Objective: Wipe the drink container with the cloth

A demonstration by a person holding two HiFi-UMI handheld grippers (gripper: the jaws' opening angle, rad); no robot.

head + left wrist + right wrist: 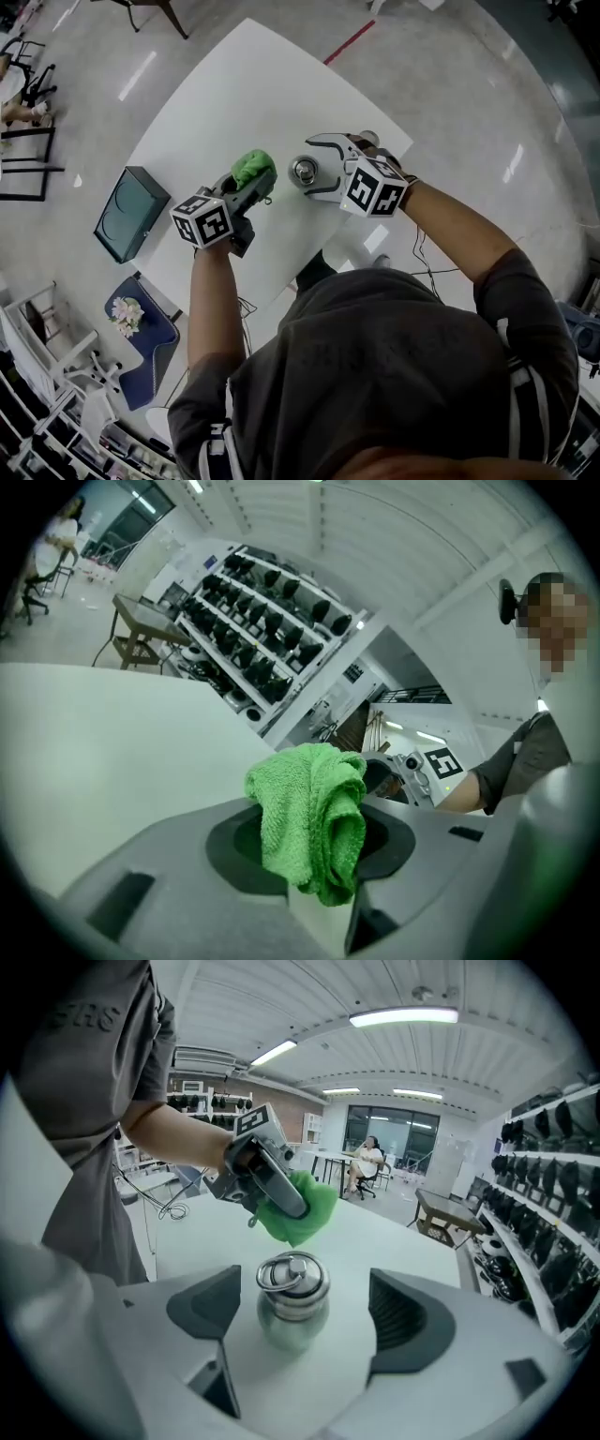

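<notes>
My right fingers (pixel 202 1309) stand wide apart with the bottle (pixel 292 1302) upright between them. There is a bare gap on either side and neither pad touches it, so the right gripper (pixel 314 169) has hold of nothing. It reaches in from the right, low over the table (pixel 244 84), with its marker cube (pixel 375 187) back toward my wrist. The bottle is silvery metal with a ring on its lid.

My left fingers (pixel 234 855) are closed on the cloth (pixel 309 817), a green towel bunched into a wad that stands up out of the tips and folds over them. The left gripper (pixel 251 183) is over the table just left of the bottle, its own cube (pixel 202 220) at the back. The wad is near the bottle's side but apart from it. In the right gripper view the cloth hangs beyond the bottle, with white table showing between the two.

The bottle stands about midway across the table, nearer the edge in front of me than the far corner. Past the table's left corner sits a dark green case (pixel 131 213). In the left gripper view, racks (pixel 272 621) of dark objects line the wall beyond the far edge.
</notes>
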